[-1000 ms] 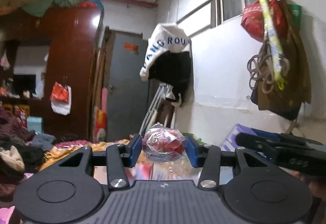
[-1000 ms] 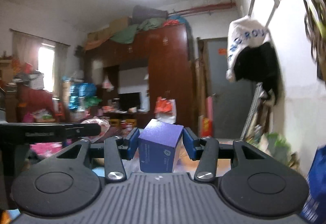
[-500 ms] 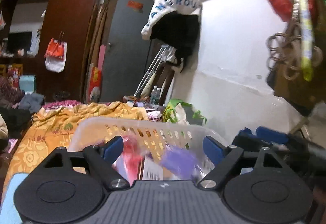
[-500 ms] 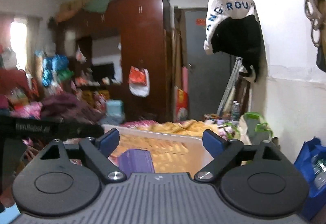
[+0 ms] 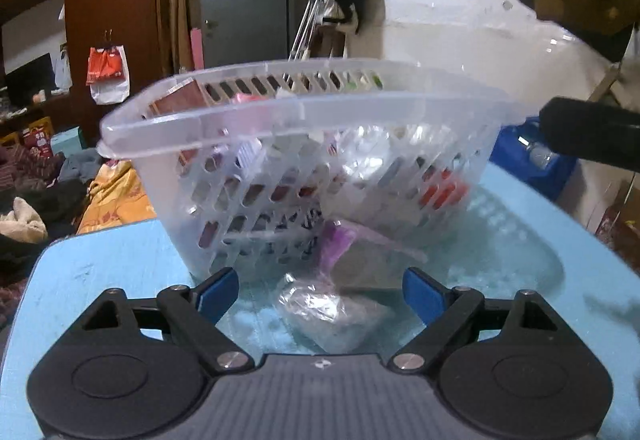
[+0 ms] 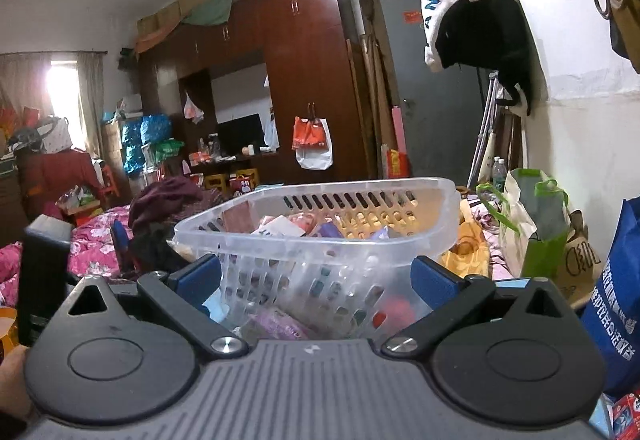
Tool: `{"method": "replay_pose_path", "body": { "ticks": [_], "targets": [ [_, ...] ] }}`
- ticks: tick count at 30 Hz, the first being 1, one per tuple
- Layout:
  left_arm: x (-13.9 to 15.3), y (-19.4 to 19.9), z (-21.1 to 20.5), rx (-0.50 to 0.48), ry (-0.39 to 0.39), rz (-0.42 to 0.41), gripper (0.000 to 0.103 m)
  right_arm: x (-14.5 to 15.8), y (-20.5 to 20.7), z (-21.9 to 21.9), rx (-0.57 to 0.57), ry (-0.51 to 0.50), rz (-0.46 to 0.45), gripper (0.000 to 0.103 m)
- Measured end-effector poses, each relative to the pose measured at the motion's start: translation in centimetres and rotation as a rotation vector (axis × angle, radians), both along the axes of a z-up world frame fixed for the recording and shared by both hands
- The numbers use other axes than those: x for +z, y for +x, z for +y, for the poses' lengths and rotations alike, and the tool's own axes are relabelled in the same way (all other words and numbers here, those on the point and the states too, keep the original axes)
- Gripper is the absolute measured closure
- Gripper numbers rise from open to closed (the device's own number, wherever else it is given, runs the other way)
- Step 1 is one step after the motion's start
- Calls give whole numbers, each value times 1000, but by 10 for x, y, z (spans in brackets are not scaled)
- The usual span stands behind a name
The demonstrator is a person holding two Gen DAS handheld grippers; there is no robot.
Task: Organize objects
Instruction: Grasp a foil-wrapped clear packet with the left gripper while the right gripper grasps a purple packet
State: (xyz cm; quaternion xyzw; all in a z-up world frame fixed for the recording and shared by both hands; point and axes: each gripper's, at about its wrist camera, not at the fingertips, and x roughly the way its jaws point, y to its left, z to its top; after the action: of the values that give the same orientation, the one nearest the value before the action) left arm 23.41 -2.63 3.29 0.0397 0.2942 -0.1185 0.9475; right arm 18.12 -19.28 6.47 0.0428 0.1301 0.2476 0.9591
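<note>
A clear slotted plastic basket (image 5: 304, 107) holding several packets and boxes stands on a light blue table (image 5: 100, 272). My left gripper (image 5: 320, 294) hangs low in front of its near wall, jaws opening. A clear-wrapped packet (image 5: 328, 316) lies on the table under the gap, untouched by the pads. A purple packet (image 5: 336, 244) lies just beyond it. My right gripper (image 6: 316, 278) faces the basket (image 6: 400, 240) from the side, jaws opening wide with nothing held. Something red (image 6: 394, 310) shows through the basket wall. A pink-purple packet (image 6: 276, 322) lies before it.
A blue printed bag (image 6: 616, 320) and a green-handled bag (image 6: 536, 232) stand right of the basket. Clothes are piled on a bed (image 6: 96, 240) to the left. The right gripper's black body (image 5: 588, 131) reaches in beside the basket's right end.
Both grippers opened: the left let go of a wrapped red ball, the right of a purple box. Both sank, the left more, and now face the basket's side low over the table.
</note>
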Motion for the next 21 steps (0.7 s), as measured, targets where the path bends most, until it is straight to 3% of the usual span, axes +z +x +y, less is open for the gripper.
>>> {"method": "replay_pose_path", "body": {
  "ticks": [3, 4, 5, 6, 10, 16, 21],
  "targets": [
    [-6, 3, -7, -13, 19, 35, 15, -2, 0, 2, 1, -2, 5, 0],
    [-10, 3, -8, -14, 30, 41, 21, -3, 1, 2, 3, 4, 11, 0],
    [-13, 3, -9, -15, 41, 49, 36, -4, 2, 1, 8, 9, 18, 0],
    [-15, 3, -9, -5, 58, 48, 38, -5, 3, 2, 9, 14, 26, 0],
    [-15, -17, 6, 18, 44, 10, 39, -15, 9, 5, 8, 28, 91, 0],
    [-13, -44, 52, 77, -116, -39, 39, -43, 25, 29, 13, 4, 244, 0],
    [-12, -49, 72, 123, -174, -75, 39, -57, 38, 61, 30, -42, 316, 0]
  ]
}}
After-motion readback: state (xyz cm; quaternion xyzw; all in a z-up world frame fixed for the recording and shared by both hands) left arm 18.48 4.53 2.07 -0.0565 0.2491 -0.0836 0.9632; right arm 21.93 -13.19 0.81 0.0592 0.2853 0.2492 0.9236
